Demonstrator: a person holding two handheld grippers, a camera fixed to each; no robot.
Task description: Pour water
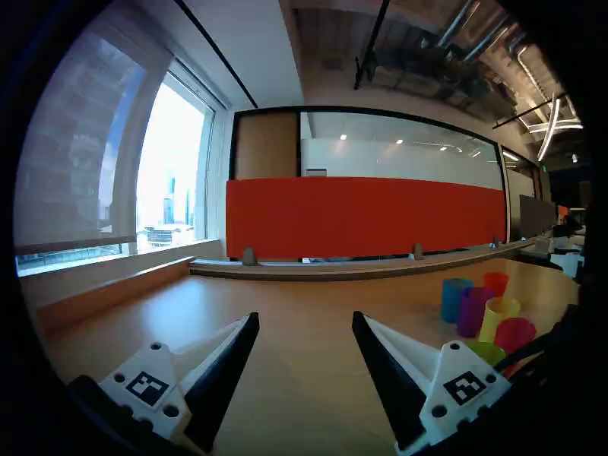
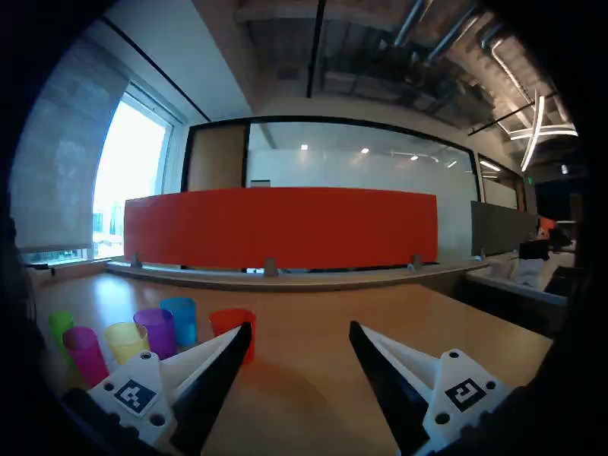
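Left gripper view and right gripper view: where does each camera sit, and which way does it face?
Left gripper view: on the left gripper, low over the table, facing the red partition; its open fingers show, coloured cups at right.
Right gripper view: on the right gripper, same heading; open fingers show, cups at left.
Shared: table, partition, cups.

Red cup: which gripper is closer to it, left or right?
Right. The red cup stands just ahead of the right gripper, slightly to its left. From the left gripper it sits well off to the right, at the far end of the other cups.
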